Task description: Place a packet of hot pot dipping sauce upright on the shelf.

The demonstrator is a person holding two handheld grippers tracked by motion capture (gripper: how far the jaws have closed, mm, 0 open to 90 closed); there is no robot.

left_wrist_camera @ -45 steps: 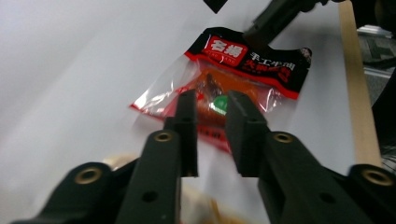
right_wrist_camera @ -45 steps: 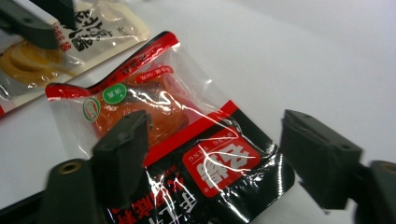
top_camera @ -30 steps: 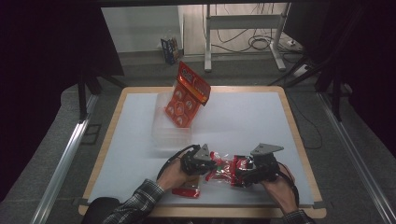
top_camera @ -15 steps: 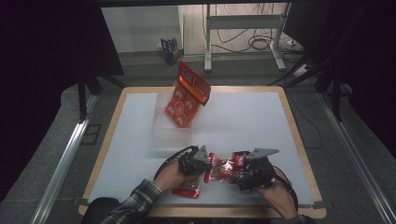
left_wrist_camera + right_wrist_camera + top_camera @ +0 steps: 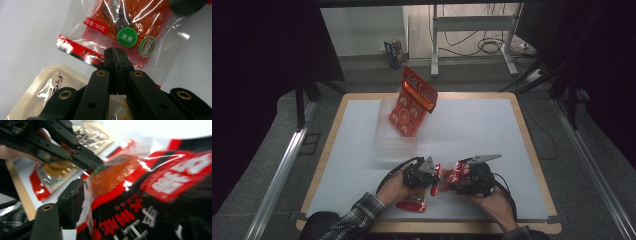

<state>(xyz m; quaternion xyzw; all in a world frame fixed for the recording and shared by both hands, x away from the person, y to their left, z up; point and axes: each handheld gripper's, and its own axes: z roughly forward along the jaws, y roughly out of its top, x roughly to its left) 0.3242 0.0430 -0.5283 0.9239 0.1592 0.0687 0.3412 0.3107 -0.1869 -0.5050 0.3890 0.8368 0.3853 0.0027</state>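
One camera sits high above my side and looks forward and down on the whole table (image 5: 362,135). One camera rides on each of my grippers, very close up. All three see the red packet (image 5: 446,176) (image 5: 125,32) (image 5: 155,195).

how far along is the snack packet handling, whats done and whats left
Done: one orange pouch leans in the clear bin. In hand: the left gripper is shut on the red snack packet; the right gripper has just been closing its jaws around that packet's other end. Left: this packet, the red packet and the beige packet lie outside the bin.
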